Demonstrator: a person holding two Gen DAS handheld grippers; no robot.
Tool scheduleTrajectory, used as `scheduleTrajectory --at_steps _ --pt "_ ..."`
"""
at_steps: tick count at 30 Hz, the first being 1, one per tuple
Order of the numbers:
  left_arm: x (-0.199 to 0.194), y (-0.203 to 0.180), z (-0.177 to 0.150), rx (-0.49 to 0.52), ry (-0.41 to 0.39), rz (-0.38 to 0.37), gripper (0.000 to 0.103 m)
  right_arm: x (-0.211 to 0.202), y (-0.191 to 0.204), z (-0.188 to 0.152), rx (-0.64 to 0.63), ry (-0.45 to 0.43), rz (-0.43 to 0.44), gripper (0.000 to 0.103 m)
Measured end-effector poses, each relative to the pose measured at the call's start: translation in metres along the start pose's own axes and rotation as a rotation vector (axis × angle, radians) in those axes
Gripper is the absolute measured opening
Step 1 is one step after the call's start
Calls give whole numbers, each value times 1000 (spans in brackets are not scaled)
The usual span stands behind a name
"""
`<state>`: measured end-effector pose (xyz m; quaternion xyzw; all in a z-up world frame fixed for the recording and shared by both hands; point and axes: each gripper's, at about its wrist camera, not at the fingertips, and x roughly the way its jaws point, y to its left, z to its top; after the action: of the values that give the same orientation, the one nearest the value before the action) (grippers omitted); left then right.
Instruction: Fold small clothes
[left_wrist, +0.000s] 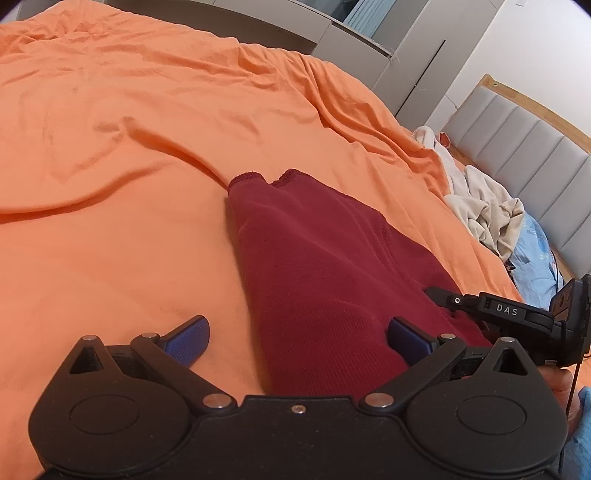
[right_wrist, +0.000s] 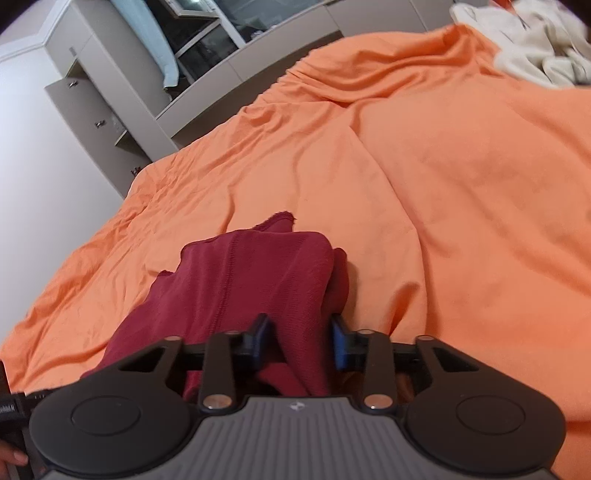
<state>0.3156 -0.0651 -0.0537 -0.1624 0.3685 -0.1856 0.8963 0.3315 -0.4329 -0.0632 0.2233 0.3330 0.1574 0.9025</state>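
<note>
On my right gripper (right_wrist: 300, 341) the blue fingers (right_wrist: 339, 345) stand a little apart with a fold of the dark red garment (right_wrist: 258, 273) running between them; I cannot tell whether they actually pinch the cloth. My left gripper (left_wrist: 297, 338) has its fingers (left_wrist: 188, 338) spread wide, one pad over bare sheet, the other over the garment's edge, gripping nothing. In the left wrist view the right gripper shows at the garment's right side. The garment lies bunched lengthwise on the orange bed sheet (left_wrist: 129, 147), its hemmed end pointing away from me. Further off, near the grey padded headboard (left_wrist: 517, 158), sits a heap of cream clothes (left_wrist: 480, 206) beside a pale blue cloth (left_wrist: 535, 262). Grey cabinets (right_wrist: 96, 96) line the wall beyond the bed.
</note>
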Motion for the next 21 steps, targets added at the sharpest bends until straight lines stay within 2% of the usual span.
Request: scheduleTrajectory --at_steps 5,6,9,11,12,13,16,19,21 --pt "3 1 5 13 25 -18 102 -5 21 -1 -99 -28 -36 21" --pt "3 1 5 16 26 -25 98 -6 26 0 -112 -33 -42 20" --pt "2 1 8 11 34 -95 74 -8 35 2 -141 -47 -52 18" --pt "1 -3 9 24 29 -91 66 -12 42 3 -155 -68 -49 18" --pt "-2 -5 9 33 18 -93 56 -14 47 4 -162 -80 -45 17" --pt "-5 -7 10 34 -1 -88 50 -16 51 4 -167 -93 -39 17" --pt "-18 -15 15 61 -49 -89 41 -24 66 8 -177 -140 -9 17" --pt "-36 -22 24 88 -95 -95 38 -31 85 12 -186 -186 28 16" --pt "-52 -27 28 135 -133 -65 38 -31 98 13 -187 -209 58 16"
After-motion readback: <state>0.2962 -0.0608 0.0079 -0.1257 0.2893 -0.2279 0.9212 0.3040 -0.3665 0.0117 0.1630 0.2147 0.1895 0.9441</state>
